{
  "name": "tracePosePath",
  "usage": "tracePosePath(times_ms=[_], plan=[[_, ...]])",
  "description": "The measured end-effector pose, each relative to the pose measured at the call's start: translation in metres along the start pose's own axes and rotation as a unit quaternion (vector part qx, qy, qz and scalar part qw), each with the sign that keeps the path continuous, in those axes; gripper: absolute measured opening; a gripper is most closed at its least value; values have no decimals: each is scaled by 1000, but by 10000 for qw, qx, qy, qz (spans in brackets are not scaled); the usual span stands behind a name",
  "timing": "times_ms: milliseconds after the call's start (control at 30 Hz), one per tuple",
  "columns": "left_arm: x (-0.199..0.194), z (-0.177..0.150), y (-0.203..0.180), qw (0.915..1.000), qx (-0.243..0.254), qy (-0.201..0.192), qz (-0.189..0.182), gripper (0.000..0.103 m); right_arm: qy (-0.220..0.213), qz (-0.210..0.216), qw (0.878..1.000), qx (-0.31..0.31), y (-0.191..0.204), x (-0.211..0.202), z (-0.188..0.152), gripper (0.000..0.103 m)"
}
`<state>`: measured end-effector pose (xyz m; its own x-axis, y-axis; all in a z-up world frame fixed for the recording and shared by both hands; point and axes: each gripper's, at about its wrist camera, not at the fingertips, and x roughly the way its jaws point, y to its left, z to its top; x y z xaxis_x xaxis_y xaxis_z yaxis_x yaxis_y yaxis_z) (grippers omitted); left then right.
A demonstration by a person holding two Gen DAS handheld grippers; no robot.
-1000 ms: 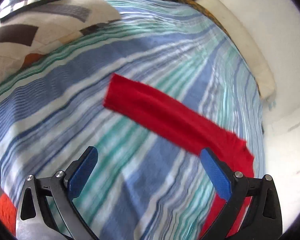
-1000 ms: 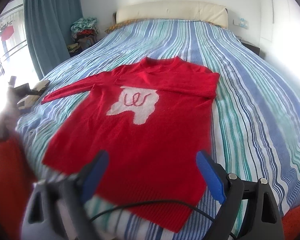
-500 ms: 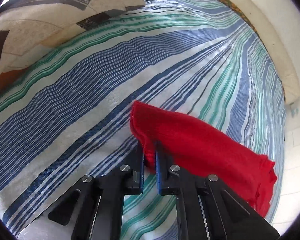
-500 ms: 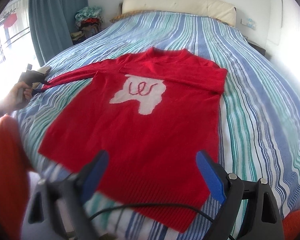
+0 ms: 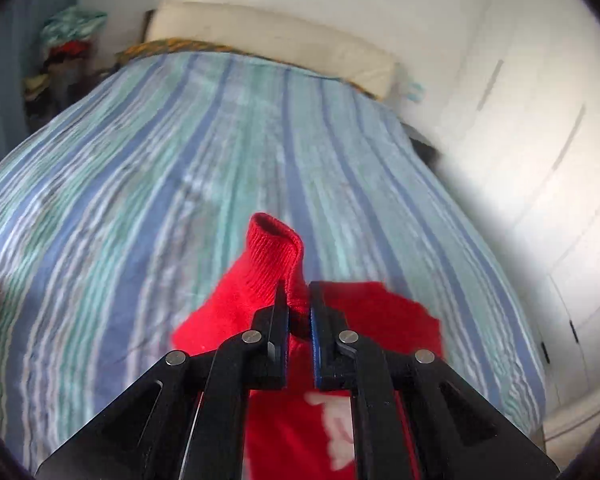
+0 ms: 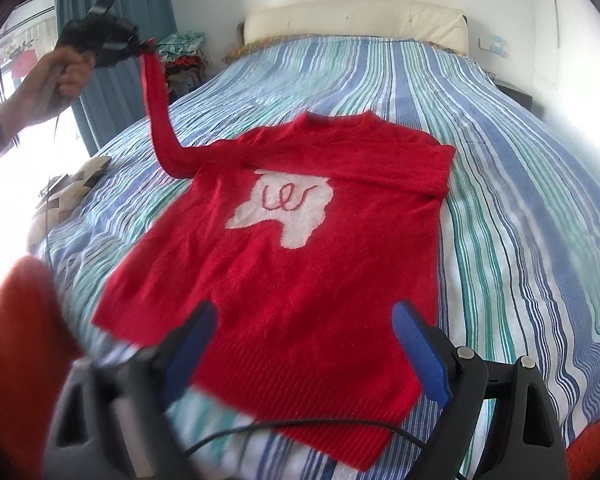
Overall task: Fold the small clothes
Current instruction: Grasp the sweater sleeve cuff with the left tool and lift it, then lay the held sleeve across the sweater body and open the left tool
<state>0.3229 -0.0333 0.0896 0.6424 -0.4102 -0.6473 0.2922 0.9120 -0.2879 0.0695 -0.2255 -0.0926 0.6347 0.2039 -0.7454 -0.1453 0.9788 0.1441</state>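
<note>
A red sweater [image 6: 300, 272] with a white patch on its chest lies flat on the striped bed. One sleeve is folded across the shoulder at the right. My left gripper [image 5: 299, 312] is shut on the cuff of the other sleeve [image 5: 274, 256]. In the right wrist view that left gripper [image 6: 138, 46] holds the sleeve [image 6: 158, 120] high above the bed at the upper left, so the sleeve hangs down to the shoulder. My right gripper [image 6: 304, 344] stands open over the sweater's hem with nothing between its fingers.
The striped bedspread [image 6: 520, 200] covers the whole bed, with a cream headboard [image 6: 356, 20] at the far end. A patterned pillow [image 6: 72, 184] lies at the bed's left edge. A pile of clothes [image 6: 182, 54] and a blue curtain [image 6: 100, 80] stand at the back left.
The left gripper shut on the sleeve's cuff, then lifted it high off the bed and swung it toward the sweater's body. The right gripper stayed put, still open.
</note>
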Motion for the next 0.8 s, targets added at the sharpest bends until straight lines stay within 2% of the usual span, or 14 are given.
tracePosePath(times_ms=[67,133,167,200,233,267,300,400,500,567,633,700,800], plan=[[29,-1,-54,9990,354,102,-265,7,-55,-9,10000,75,-4,-4,0,88],[65,-12,-99,9961,778,281,-300,14,-94,-32,9998,170,-9,-7,0,88],[88,-21,-116,9940,944,496,-226,28,-105,-41,9997,224,-12,-8,1,88],[113,-34,-126,9918,1001,795,-35,58,-115,-48,9995,292,-15,-9,0,88],[130,-46,-129,9897,972,1032,180,70,-123,-51,9993,349,-18,-10,1,88],[139,-62,-125,9882,911,1180,352,75,-134,-55,9991,404,-21,-11,1,88],[142,-76,-117,9879,810,1263,390,74,-150,-63,9988,463,-23,-12,1,88],[134,-101,-77,9903,332,1342,167,74,-198,-55,9978,631,-32,-16,-1,88],[117,-104,-17,9898,-154,1235,692,74,-201,1,9963,837,-42,-16,-1,89],[115,-97,35,9845,-604,1263,1052,74,-138,57,9949,995,-49,-11,-1,89],[111,-99,84,9778,-1109,1305,1206,72,-61,100,9934,1140,-54,-6,-2,89],[111,-107,119,9721,-1506,1402,1124,72,-3,115,9922,1240,-58,-2,-2,89],[124,-119,134,9687,-1740,1654,631,72,81,82,9916,1288,-59,1,-4,89]])
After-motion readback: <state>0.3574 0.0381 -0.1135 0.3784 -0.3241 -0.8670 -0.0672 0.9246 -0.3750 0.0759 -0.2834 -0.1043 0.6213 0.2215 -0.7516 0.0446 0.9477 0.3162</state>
